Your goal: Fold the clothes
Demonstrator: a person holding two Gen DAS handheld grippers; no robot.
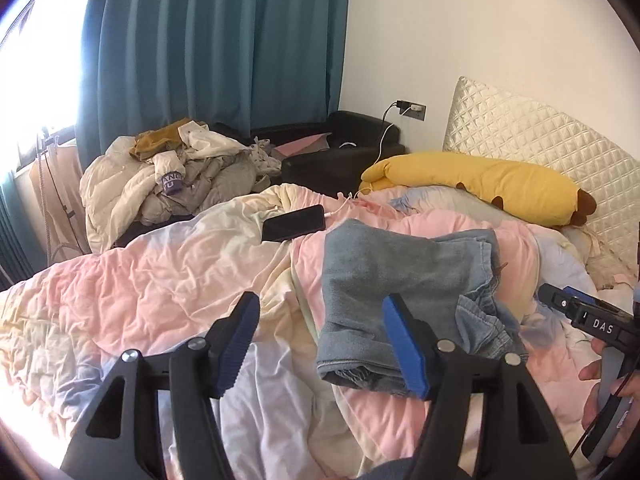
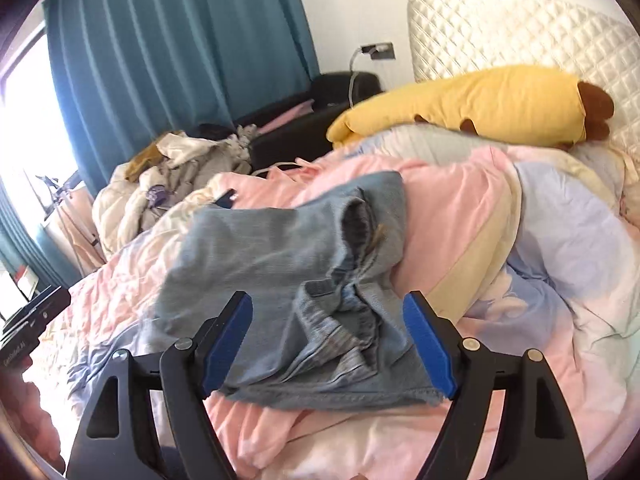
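Note:
A pair of light blue jeans (image 1: 404, 280) lies folded in a bundle on the pink and white duvet (image 1: 152, 280). My left gripper (image 1: 322, 312) is open and empty, just left of and in front of the bundle. In the right wrist view the jeans (image 2: 288, 264) lie straight ahead, waistband bunched toward me. My right gripper (image 2: 328, 316) is open and empty, its jaws standing to either side of the near end of the jeans, above it. The right gripper's body also shows in the left wrist view (image 1: 588, 320).
A black phone (image 1: 294, 224) on a charging cable lies on the duvet behind the jeans. A yellow banana plush (image 1: 480, 188) lies against the quilted headboard (image 1: 532, 136). A heap of pale clothes (image 1: 172, 176) sits far left beside a black chair (image 1: 344, 148) and teal curtains (image 1: 208, 40).

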